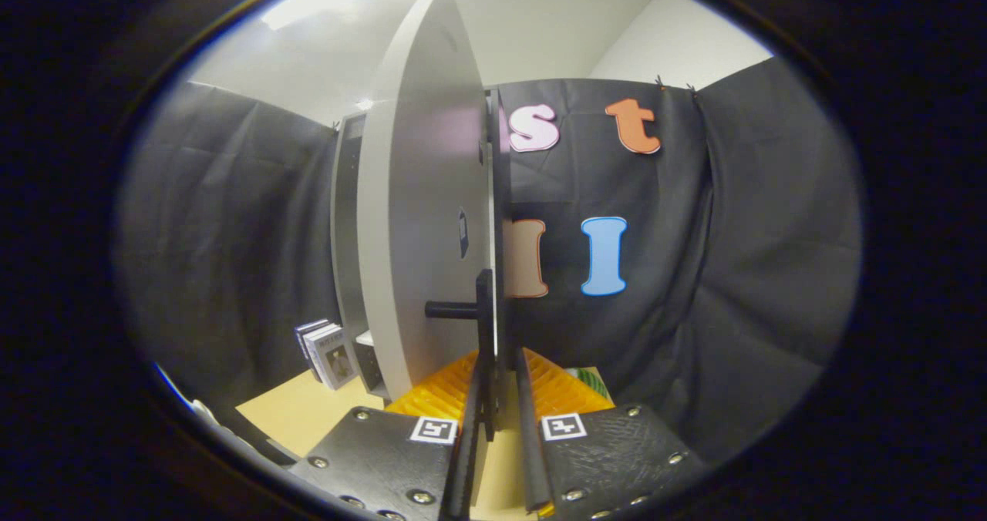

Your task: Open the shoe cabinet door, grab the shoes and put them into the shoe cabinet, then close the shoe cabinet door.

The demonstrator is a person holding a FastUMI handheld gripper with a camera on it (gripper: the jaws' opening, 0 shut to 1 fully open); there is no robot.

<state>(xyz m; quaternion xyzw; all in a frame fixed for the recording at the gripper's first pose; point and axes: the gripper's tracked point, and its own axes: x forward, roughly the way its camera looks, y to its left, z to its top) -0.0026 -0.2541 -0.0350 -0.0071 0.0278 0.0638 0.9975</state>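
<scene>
Seen from the gripper, going left to right. At the far left hangs black cloth, the booth's wall. In front of it, low down, a few small boxes (328, 354) stand upright on a pale wooden surface (304, 411), just beside the foot of the shoe cabinet (348, 228). The cabinet's grey body rises tall behind its door. The shoe cabinet door (420, 220), a large pale grey panel, stands swung out towards the camera and is seen almost edge-on, its dark edge running straight up the middle. A dark bar handle (470, 309) sticks out from the door's face near that edge, low down. The gripper (497, 386) is at the bottom, its two fingers nearly together with a narrow gap, one on each side of the door's lower edge and handle; whether both fingers press on it cannot be told. Right of the door, more black cloth fills the background. The shoes are not identifiable here.
</scene>
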